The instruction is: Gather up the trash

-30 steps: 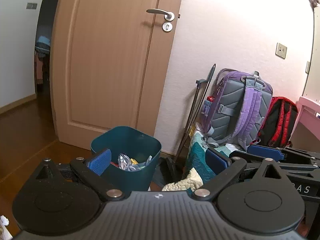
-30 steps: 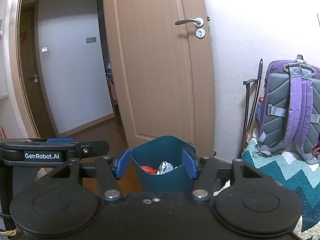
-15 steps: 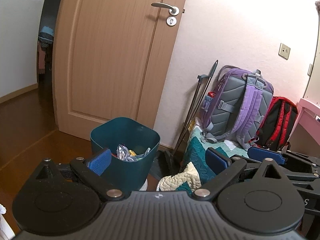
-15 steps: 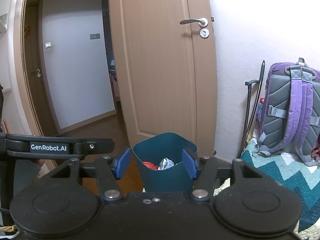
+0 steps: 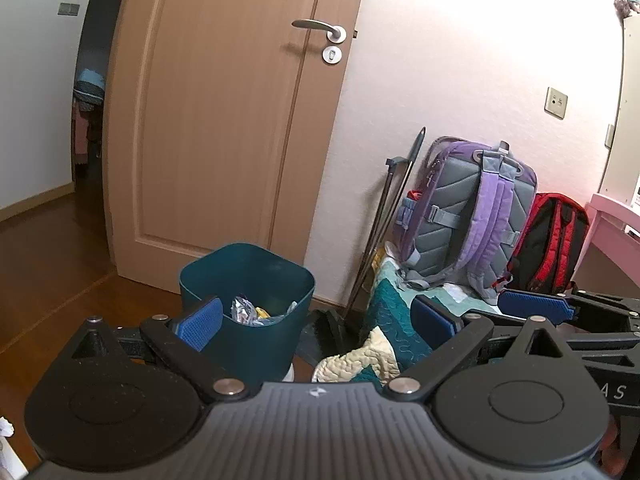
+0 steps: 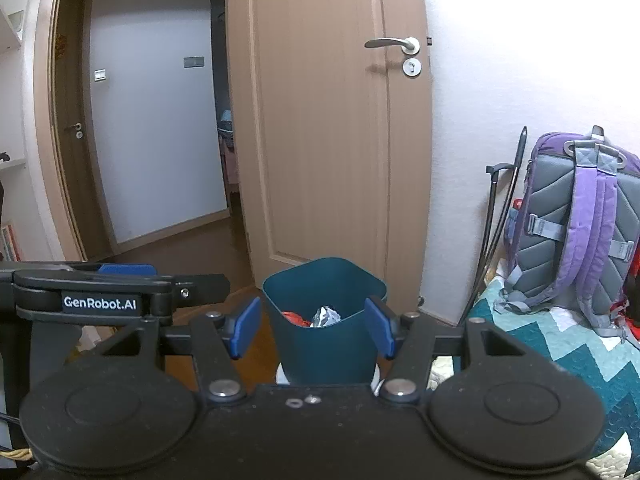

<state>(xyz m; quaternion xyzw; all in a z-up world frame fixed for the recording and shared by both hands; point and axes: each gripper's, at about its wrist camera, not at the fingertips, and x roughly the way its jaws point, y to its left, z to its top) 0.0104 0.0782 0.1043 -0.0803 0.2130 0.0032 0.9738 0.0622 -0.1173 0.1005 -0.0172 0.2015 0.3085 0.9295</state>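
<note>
A dark teal trash bin stands on the wood floor by the door; it also shows in the right wrist view. Crumpled silver, yellow and red wrappers lie inside it, and they show in the right wrist view too. My left gripper is open and empty, held back from the bin. My right gripper is open and empty, its blue pads framing the bin from a distance. The right gripper's finger shows at the right of the left wrist view.
An open wooden door stands behind the bin. A purple-grey backpack, a red-black backpack and a teal quilt lie to the right. A broom and dustpan lean by the wall. A pink table is far right.
Both grippers have drawn back and risen slightly, so the bin sits a little lower and farther in view. Both stay open and empty.
</note>
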